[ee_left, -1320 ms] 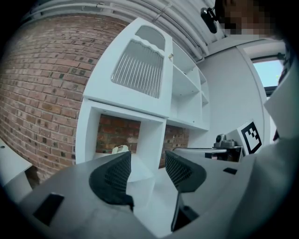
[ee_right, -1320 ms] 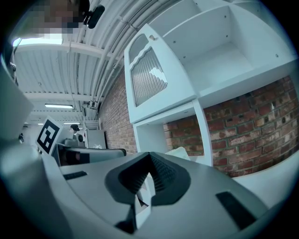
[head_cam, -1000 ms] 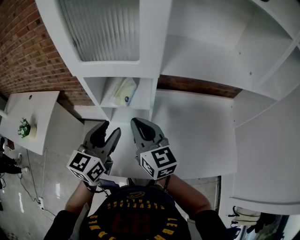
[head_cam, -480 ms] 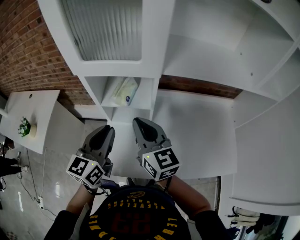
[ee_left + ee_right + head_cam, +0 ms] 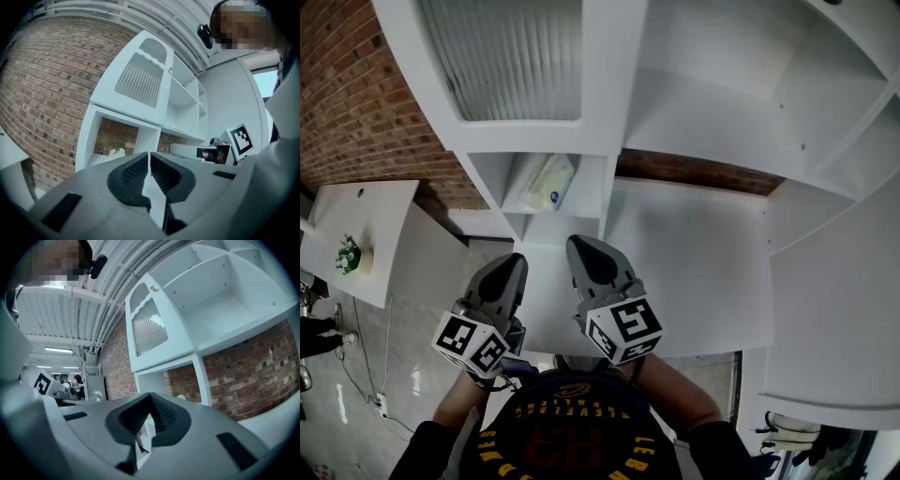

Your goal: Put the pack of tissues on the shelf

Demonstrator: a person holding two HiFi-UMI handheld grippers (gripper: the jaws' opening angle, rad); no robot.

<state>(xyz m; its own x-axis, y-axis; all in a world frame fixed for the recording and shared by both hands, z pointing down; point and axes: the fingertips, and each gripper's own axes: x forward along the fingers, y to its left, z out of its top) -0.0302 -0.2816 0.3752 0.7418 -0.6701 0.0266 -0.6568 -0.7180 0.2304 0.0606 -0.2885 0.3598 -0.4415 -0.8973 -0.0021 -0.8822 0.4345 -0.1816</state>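
Pack of tissues (image 5: 548, 182) lies inside small open cubby of shelf (image 5: 598, 187); placing step looks done. Left hand-held gripper (image 5: 508, 267) jaws closing, nothing between. Right hand-held gripper (image 5: 586, 249) pressed together, empty. Next: likely pull back clear of shelf edge.

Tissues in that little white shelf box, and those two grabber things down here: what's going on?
A person holds a grabber in each hand in front of a white shelf. The pack of tissues already lies inside a small cubby of that shelf, and nothing is touching it. The left gripper is closing its jaws with nothing between them. The right gripper is shut and empty too. Both are well apart from the tissues, so the job looks done.
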